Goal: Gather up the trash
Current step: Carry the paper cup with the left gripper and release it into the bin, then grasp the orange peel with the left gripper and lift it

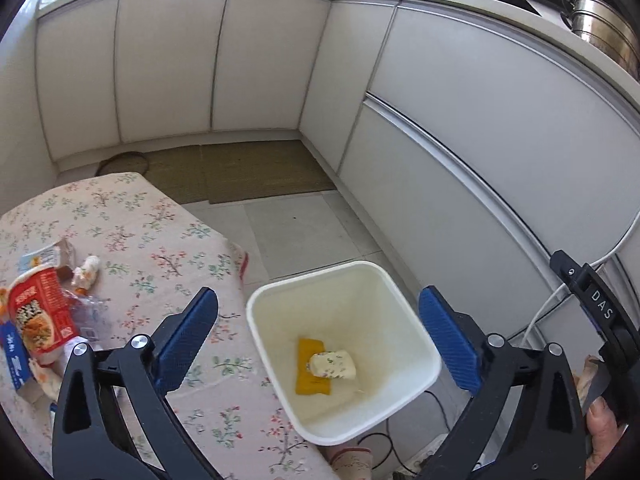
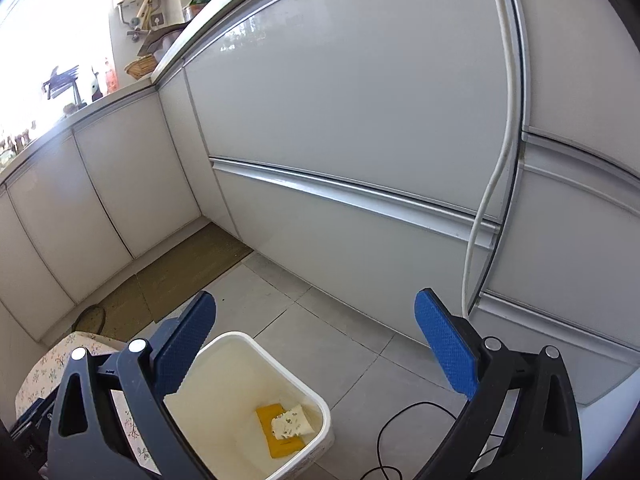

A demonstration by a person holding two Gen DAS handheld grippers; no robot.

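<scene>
A white square bin (image 1: pixel 404 394) stands on the floor beside the table. On its bottom lie a yellow wrapper (image 1: pixel 310 376) and a crumpled floral tissue (image 1: pixel 333 365). My left gripper (image 1: pixel 318 340) hangs open above the bin, its blue pads wide apart with nothing between them. On the floral tablecloth (image 1: pixel 160 248) to the left lie a red noodle packet (image 1: pixel 40 316), a crumpled tissue (image 1: pixel 86 272) and clear plastic wrap (image 1: pixel 90 310). In the right wrist view, my right gripper (image 2: pixel 316 340) is open and empty over the floor, with the bin (image 2: pixel 240 364), yellow wrapper (image 2: pixel 276 434) and tissue (image 2: pixel 291 424) below it.
White cabinet fronts (image 1: pixel 480 128) run along the back and right. A brown mat (image 1: pixel 240 172) lies on the tiled floor. A white cable (image 2: pixel 496 160) hangs down the cabinet, and a black cable (image 2: pixel 404 424) loops on the floor beside the bin. A blue box (image 1: pixel 14 356) lies at the table's left.
</scene>
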